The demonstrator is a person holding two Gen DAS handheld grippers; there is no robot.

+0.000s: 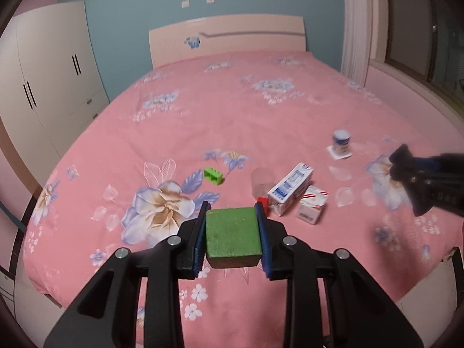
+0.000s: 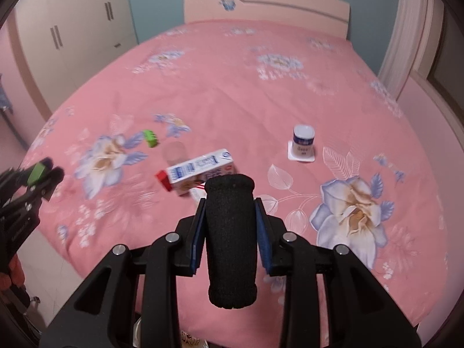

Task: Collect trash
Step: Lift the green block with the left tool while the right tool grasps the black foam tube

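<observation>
My left gripper (image 1: 232, 211) is shut on a green block (image 1: 232, 236), held above the near edge of the pink bed (image 1: 232, 110). My right gripper (image 2: 230, 200) is shut on a black foam cylinder (image 2: 230, 240); it also shows in the left wrist view (image 1: 403, 162). On the bed lie a blue-and-white carton (image 1: 291, 187) (image 2: 200, 168), a red-striped white box (image 1: 314, 204), a clear plastic cup (image 1: 262, 182) (image 2: 174, 152), a small red piece (image 1: 263, 201) (image 2: 163, 179), a green toy brick (image 1: 214, 176) (image 2: 150, 138) and an upside-down yogurt cup (image 1: 341, 142) (image 2: 303, 143).
A white wardrobe (image 1: 49, 87) stands left of the bed. The headboard (image 1: 229, 37) is at the far end. A curtain (image 1: 356, 29) and a window ledge are to the right. The left gripper shows at the left edge of the right wrist view (image 2: 43, 171).
</observation>
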